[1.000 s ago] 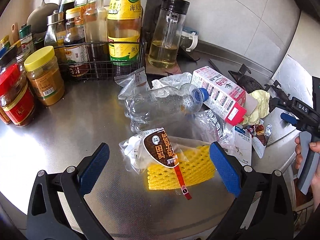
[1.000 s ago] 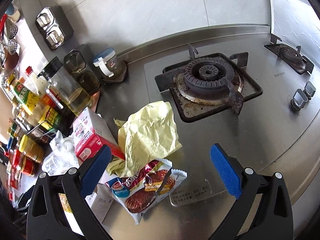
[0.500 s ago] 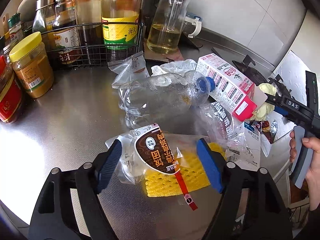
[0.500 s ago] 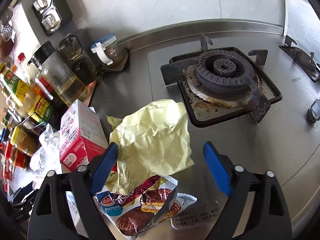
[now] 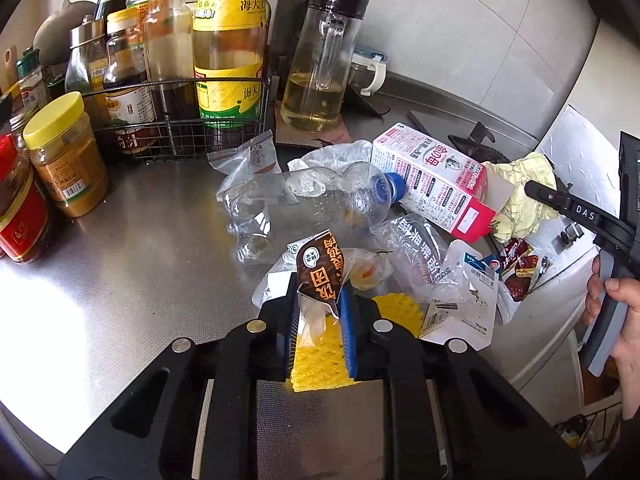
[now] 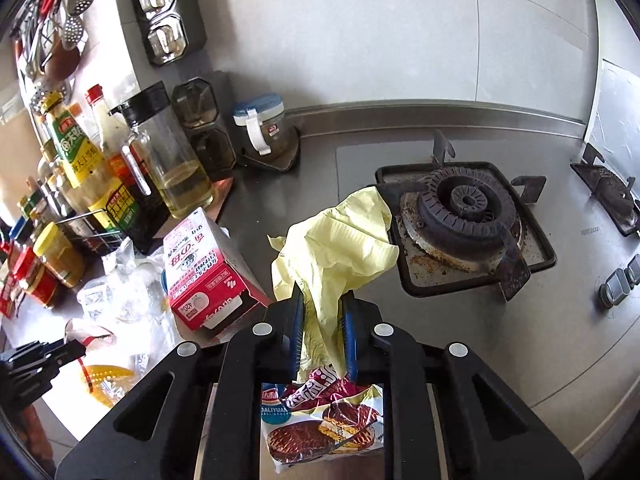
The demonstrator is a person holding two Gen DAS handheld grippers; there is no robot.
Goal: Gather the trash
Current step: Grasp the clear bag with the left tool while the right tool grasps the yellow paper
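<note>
Your left claw [image 5: 319, 322] is closing on the brown-labelled wrapper [image 5: 321, 270] at frame centre; your right claw [image 6: 322, 326] is closing on the yellow paper [image 6: 336, 252].

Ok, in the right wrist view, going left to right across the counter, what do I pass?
Yellow-lidded jar → oil pitcher → pink-and-white carton → crumpled yellow paper, pinched in the closing right tongs → gas burner → stove knobs.
</note>
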